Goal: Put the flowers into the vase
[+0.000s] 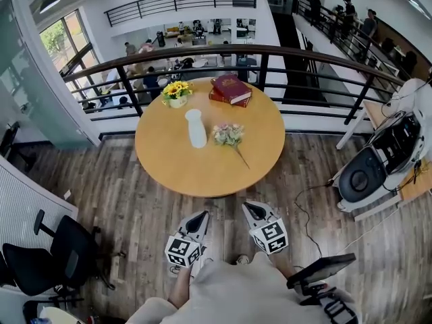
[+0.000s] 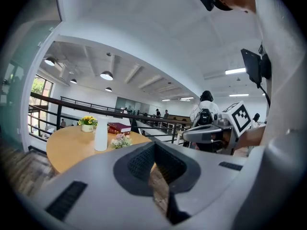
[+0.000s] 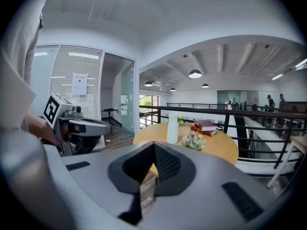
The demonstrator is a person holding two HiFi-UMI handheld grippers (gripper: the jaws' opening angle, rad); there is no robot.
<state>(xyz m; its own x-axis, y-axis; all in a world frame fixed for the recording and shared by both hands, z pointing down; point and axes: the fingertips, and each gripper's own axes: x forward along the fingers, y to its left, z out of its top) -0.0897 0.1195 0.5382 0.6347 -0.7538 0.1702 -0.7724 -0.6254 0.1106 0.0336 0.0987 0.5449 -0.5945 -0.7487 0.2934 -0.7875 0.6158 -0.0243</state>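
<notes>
While left gripper and right gripper hang pressed together, empty: flowers likely light, crushable; pinch stem, not blooms.

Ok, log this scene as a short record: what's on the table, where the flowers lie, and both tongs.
table: round, wooden
vase: white, upright, near the middle, nothing in it
flowers: lying on the table beside the vase, to its right in the head view
pot: yellow blooms, far edge
books: two red, stacked, far edge, right of the pot
left tongs: shut, empty, short of the table
right tongs: shut, empty, short of the table
task: not yet begun
</notes>
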